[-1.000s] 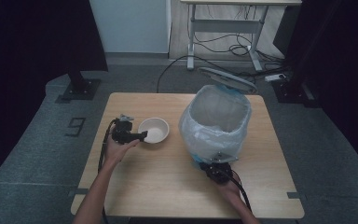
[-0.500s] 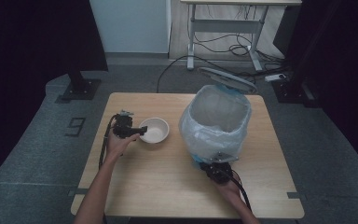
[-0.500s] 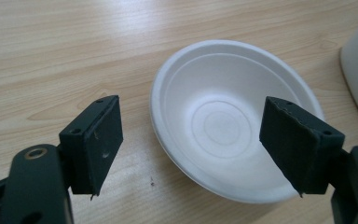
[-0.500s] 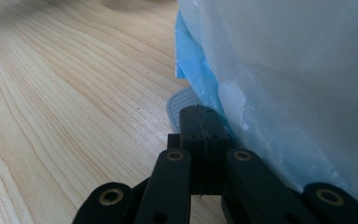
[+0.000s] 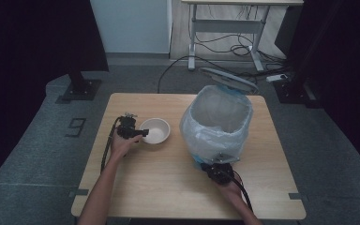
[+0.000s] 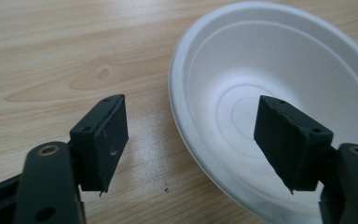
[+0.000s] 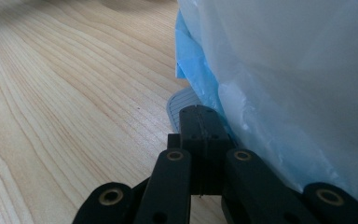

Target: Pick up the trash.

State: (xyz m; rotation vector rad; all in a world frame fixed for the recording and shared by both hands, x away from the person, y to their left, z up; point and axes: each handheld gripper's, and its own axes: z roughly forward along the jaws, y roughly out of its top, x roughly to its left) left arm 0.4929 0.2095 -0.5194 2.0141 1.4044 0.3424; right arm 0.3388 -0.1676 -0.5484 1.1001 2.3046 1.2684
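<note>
Left gripper view, left claw (image 6: 193,144) closing, astride bowl (image 6: 279,93) rim, untouched

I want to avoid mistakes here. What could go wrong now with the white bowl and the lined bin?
1. The left gripper straddles the rim of the white bowl with its fingers not yet touching; the light bowl may tip or slide as they close.
2. The right gripper, shut, presses the bin's pedal; if it slips, the raised lid could drop over the bin.
</note>
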